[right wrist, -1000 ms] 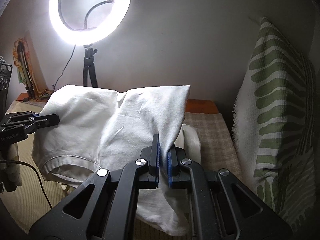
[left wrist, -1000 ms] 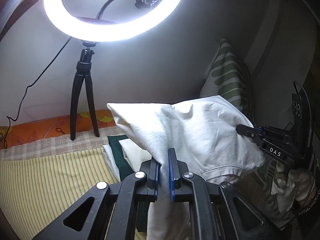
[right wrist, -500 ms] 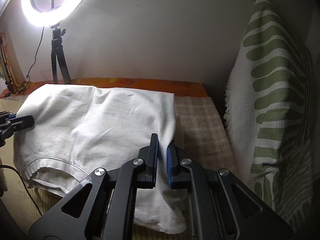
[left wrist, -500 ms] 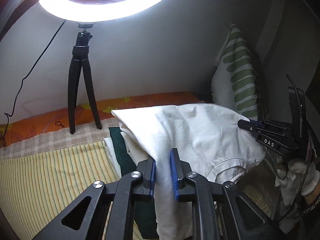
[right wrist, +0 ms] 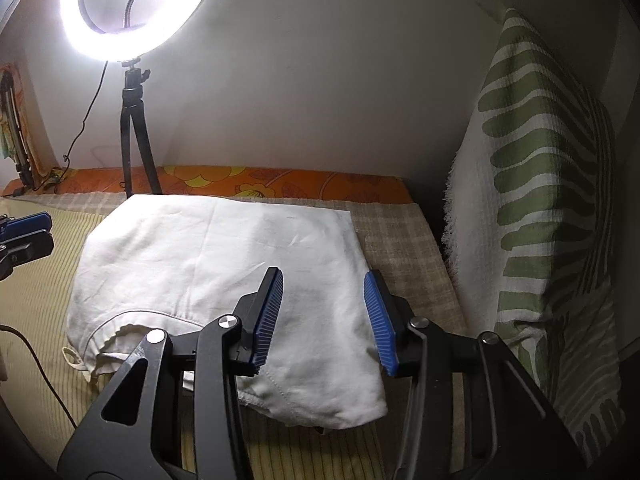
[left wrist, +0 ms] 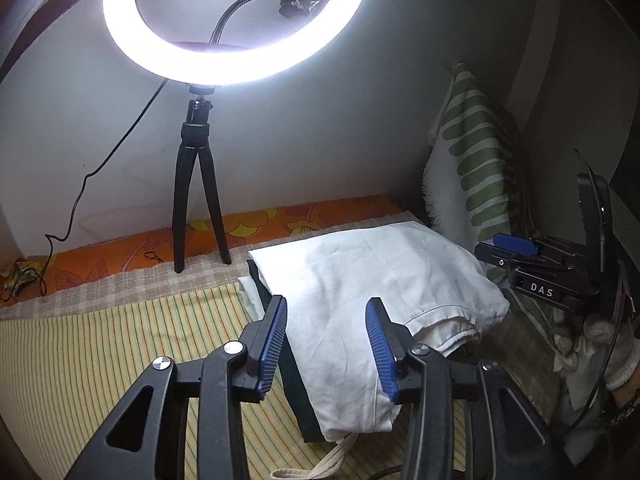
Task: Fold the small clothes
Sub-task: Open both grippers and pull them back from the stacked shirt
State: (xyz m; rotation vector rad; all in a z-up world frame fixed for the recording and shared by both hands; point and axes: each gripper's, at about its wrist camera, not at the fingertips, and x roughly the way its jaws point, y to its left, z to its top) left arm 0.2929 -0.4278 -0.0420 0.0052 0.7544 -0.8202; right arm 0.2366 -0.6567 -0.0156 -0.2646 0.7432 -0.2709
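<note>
The white garment [right wrist: 216, 264] lies folded on the bed, near its far edge and toward the far right corner, resting on top of a small stack that includes a dark green piece [left wrist: 294, 384] and another pale one [left wrist: 250, 294]. Both pairs of tongs have just been opening. The left tongs [left wrist: 327, 346] are spread over the garment's near left corner with the cloth below and between the blue pads but not pinched. The right tongs [right wrist: 326, 320] are likewise spread over the near right corner, pads clear of the fabric.

The garment looks like light, thin cotton: soft, limp, and quick to slump or crease, so any fold will likely loosen if dragged. The hemmed opening [right wrist: 132, 320] along the near side gapes a little, and a loose tie [left wrist: 332, 456] trails out underneath. For another fold, the two near corners or the stitched hem seem the firmest places to pinch, since seams give the pads more to bite.

Around it: a ring light [left wrist: 236, 36] on a black tripod [left wrist: 198, 200] stands at the far edge, to the left of the stack, its cable [left wrist: 80, 184] running down the wall. A green-patterned towel [right wrist: 536, 200] hangs at the right edge, close to the garment. The striped sheet [left wrist: 100, 340] to the left is bare, leaving room there.
</note>
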